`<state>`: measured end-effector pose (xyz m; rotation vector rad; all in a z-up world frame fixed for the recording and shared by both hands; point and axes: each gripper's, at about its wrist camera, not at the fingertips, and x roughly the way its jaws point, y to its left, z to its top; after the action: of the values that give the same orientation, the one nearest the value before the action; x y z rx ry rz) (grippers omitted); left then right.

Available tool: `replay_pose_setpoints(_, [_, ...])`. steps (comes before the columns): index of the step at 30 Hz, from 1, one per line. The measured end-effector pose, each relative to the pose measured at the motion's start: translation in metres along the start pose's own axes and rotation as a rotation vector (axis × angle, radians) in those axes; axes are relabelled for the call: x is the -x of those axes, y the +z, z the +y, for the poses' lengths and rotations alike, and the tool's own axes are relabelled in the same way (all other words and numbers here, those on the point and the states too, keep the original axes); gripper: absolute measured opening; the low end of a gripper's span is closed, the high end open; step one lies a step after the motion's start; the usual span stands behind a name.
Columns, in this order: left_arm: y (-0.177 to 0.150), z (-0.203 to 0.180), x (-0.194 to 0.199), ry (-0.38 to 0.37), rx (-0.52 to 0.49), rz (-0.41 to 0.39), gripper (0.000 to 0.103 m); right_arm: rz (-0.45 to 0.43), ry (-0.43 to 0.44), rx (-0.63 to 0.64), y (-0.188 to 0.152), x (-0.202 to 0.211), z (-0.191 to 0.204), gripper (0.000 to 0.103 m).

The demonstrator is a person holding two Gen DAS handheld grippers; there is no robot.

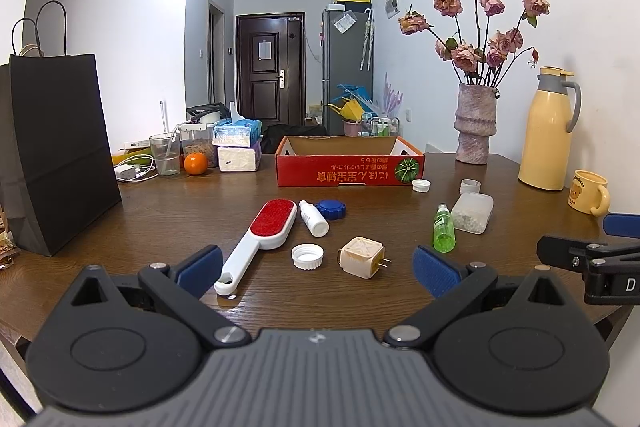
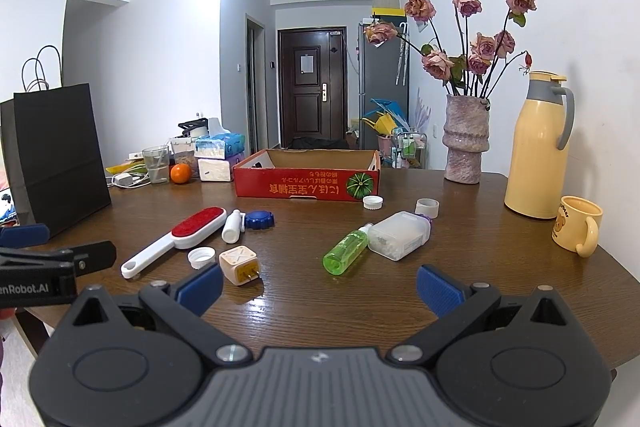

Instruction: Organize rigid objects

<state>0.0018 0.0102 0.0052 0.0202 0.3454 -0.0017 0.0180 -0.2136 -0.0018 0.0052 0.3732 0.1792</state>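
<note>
Left claw: the left claw (image 1: 318, 269) hangs low over the near edge of the dark wooden table (image 1: 160, 227), its blue-padded jaws spread wide and gripping nothing; spread this way, it looks ready to close on whichever piece is picked first.
Right claw: the right claw (image 2: 320, 285) sits beside it at the same height, jaws likewise parted and empty, aimed toward the right-hand cluster of objects.
Nearest objects: between the left claw's jaws lie the white-handled lint brush with a red pad (image 1: 260, 241), the white ribbed screw cap (image 1: 307, 256) and the cream cube-shaped plug adapter (image 1: 362, 256), all loose on the table and apart from one another.
Middle row: the small white dropper bottle (image 1: 314, 218) lies on its side just beside the blue scalloped plastic lid (image 1: 331, 209); to the right, the green translucent spray bottle (image 2: 346, 251) lies touching the frosted plastic box of white beads (image 2: 398, 235).
Far row: a second white cap (image 2: 373, 202) and a short translucent cup (image 2: 427, 207) rest near the red cardboard tray (image 1: 348, 169).
Tray: open-topped and seemingly unfilled, though its floor is mostly hidden; judging by the task, it is the likely place to gather the scattered pieces.
Progress: judged as barely begun, with every small item still on the bare table.
</note>
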Motion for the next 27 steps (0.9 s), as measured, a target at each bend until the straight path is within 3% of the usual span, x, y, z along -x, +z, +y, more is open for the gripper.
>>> replay_pose_setpoints(27, [0.0004,0.0008,0.0008,-0.002,0.001,-0.003,0.103,-0.002,0.0,0.003,-0.0007,0.0005,0.0011,0.103])
